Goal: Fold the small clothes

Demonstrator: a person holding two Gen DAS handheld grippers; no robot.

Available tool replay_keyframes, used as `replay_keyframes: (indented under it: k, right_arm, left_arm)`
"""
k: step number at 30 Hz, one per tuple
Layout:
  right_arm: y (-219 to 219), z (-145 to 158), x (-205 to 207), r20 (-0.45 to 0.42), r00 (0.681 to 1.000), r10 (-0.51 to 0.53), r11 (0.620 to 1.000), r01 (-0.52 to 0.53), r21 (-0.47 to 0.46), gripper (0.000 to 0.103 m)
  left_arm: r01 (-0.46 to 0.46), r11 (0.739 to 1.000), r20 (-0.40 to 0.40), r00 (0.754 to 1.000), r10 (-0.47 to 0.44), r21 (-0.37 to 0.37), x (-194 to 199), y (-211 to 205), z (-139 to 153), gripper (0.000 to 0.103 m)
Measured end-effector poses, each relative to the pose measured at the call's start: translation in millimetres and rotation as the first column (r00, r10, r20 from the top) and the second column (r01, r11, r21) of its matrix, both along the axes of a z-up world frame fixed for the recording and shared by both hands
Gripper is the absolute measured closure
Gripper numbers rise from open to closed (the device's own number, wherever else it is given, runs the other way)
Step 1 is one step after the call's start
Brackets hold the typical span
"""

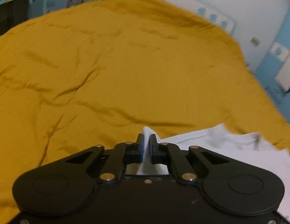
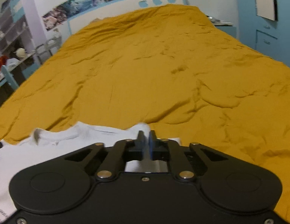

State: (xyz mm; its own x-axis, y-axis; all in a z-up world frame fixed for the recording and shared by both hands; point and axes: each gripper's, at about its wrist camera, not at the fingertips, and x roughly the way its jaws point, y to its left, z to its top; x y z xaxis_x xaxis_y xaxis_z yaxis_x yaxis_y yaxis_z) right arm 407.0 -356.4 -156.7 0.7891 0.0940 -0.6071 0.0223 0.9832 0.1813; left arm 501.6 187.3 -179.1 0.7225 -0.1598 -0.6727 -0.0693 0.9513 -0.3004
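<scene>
Left black two-finger gripper (image 1: 146, 140): jaws pinched together on a raised fold of a small white cotton T-shirt (image 1: 229, 149), cloth peeking above the blue pads. The shirt spreads to the right of that gripper, flat on a mustard-yellow rumpled bed cover (image 1: 107, 74).

Right black two-finger gripper (image 2: 146, 136): jaws likewise clamped on a peak of the same white shirt (image 2: 51, 145); ribbed neckline (image 2: 57, 133) lies left of it, a printed label apparently at the lower left edge, too blurred to read.

Shirt sits at the near end of the cover. Beyond: long creased yellow expanse, then white-and-blue headboard (image 2: 126, 5), posters (image 2: 79, 5) on the wall, shelving (image 2: 12, 33) far left, blue cabinet (image 2: 266, 31) far right
</scene>
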Motion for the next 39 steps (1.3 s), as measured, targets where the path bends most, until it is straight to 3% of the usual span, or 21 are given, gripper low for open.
replay_keyframes:
  k: [2, 4, 8, 10, 12, 13, 14, 15, 21, 25, 28, 31, 36, 39]
  right_arm:
    - [-9.9, -9.6, 7.0, -0.049, 0.999, -0.021, 0.999, 0.023, 0.039, 0.102]
    - [-18.1, -13.1, 5.5, -0.065, 0.997, -0.049, 0.996, 0.053, 0.068, 0.101]
    - [-15.4, 10.2, -18.0, -0.008, 1.000, -0.030, 0.999, 0.031, 0.036, 0.099]
    - [-11.7, 26.2, -36.1, 0.027, 1.000, 0.010, 0.999, -0.011, 0.038, 0.099]
    - [-7.7, 40.4, -58.8, 0.043, 0.998, 0.047, 0.997, -0.050, 0.055, 0.090]
    - [-7.8, 44.3, -71.2, 0.046, 0.997, 0.059, 0.996, -0.062, 0.065, 0.076]
    - [-8.2, 47.0, -86.0, 0.042, 0.997, 0.068, 0.995, -0.071, 0.076, 0.063]
    - [-7.7, 47.3, -97.9, 0.038, 0.997, 0.072, 0.994, -0.075, 0.083, 0.059]
    - [2.6, 42.0, -172.3, 0.025, 0.989, 0.145, 0.984, -0.147, 0.098, 0.059]
    - [13.6, 26.8, -188.8, -0.021, 0.983, 0.181, 0.980, -0.179, 0.085, 0.060]
    - [8.8, 5.4, -190.7, -0.089, 0.989, 0.120, 0.992, -0.116, 0.053, 0.061]
    - [1.4, -9.2, -196.0, -0.086, 0.991, 0.103, 0.993, -0.099, 0.059, 0.068]
    - [7.0, -6.8, -202.1, -0.084, 0.994, 0.073, 0.996, -0.069, 0.050, 0.066]
    - [15.2, 6.6, -212.3, -0.057, 0.997, 0.044, 0.997, -0.040, 0.059, 0.059]
  left_arm:
    - [0.001, 0.999, -0.051, 0.999, -0.003, -0.034, 5.4, 2.7, -10.2, 0.098]
    - [-0.022, 0.998, -0.050, 0.999, 0.019, -0.057, 4.5, 6.7, -8.9, 0.095]
    - [-0.036, 0.998, -0.012, 0.999, 0.036, -0.059, -11.0, 8.0, 15.8, 0.059]
    - [0.006, 0.998, 0.020, 1.000, -0.005, -0.064, -31.3, 2.2, 33.6, 0.057]
    - [0.039, 0.996, 0.032, 0.999, -0.037, -0.085, -57.2, -1.3, 48.5, 0.047]
    - [0.055, 0.994, 0.031, 0.998, -0.053, -0.092, -72.6, -4.2, 53.2, 0.044]
    - [0.077, 0.992, 0.029, 0.997, -0.075, -0.099, -89.6, -8.0, 54.6, 0.044]
    - [0.102, 0.989, 0.023, 0.995, -0.100, -0.107, -108.1, -11.6, 55.4, 0.044]
    - [0.165, 0.973, -0.035, 0.984, -0.172, -0.162, -187.5, -31.7, 37.5, 0.043]
    - [0.138, 0.974, -0.069, 0.986, -0.152, -0.178, -203.8, -30.1, 12.6, 0.041]
    - [0.134, 0.980, -0.063, 0.987, -0.145, -0.149, -206.5, -27.1, 0.6, 0.040]
    - [0.138, 0.977, -0.052, 0.988, -0.148, -0.163, -211.3, -25.9, -3.6, 0.040]
    - [0.124, 0.978, -0.050, 0.990, -0.134, -0.167, -216.2, -20.6, 5.4, 0.040]
    - [0.079, 0.977, -0.034, 0.996, -0.088, -0.197, -230.4, -14.3, 21.3, 0.031]
